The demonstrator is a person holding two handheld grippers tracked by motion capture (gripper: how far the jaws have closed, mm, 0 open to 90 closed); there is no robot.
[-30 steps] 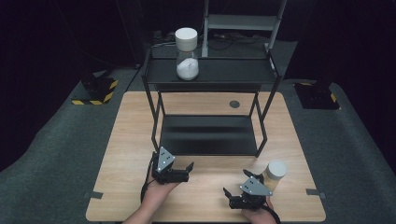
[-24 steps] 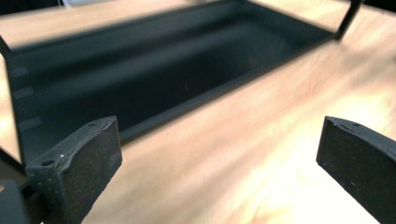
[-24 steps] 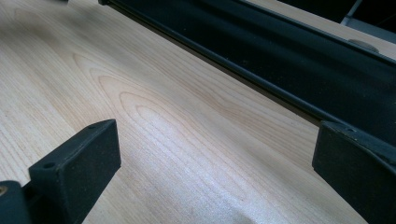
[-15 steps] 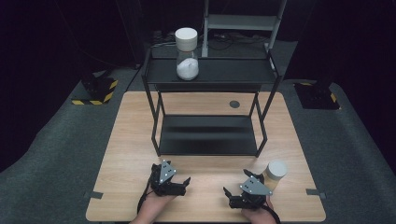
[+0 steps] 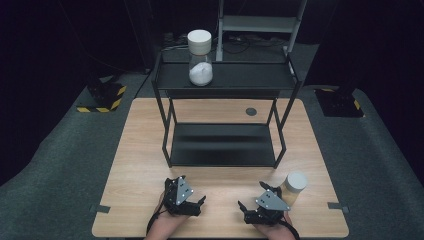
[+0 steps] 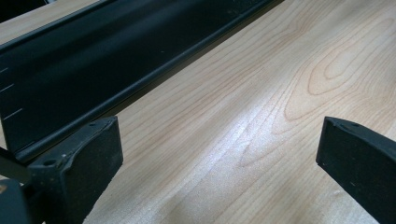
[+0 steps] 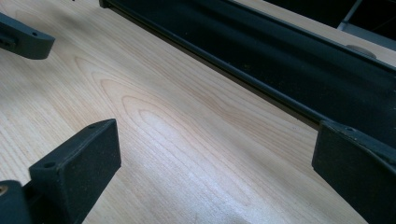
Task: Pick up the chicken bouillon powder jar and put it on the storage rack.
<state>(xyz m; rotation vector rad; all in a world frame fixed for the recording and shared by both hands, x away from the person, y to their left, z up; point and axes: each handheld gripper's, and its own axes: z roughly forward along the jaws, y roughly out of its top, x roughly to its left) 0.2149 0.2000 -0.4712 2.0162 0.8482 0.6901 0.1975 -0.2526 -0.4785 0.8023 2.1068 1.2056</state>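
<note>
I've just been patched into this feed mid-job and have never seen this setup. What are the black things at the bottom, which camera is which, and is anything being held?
No robot here: a person holds a handheld two-jaw tool in each hand. The high view looks down on a wooden table. At its near edge are the left tool and the right tool. Each of the other two pictures comes from a camera riding on one tool, looking along its black jaws. Both tools are open over bare wood and hold nothing. A black two-level rack stands on the table, with a white-lidded jar of white powder on its top shelf. A smaller white-lidded jar stands on the table beside the right tool.
</note>
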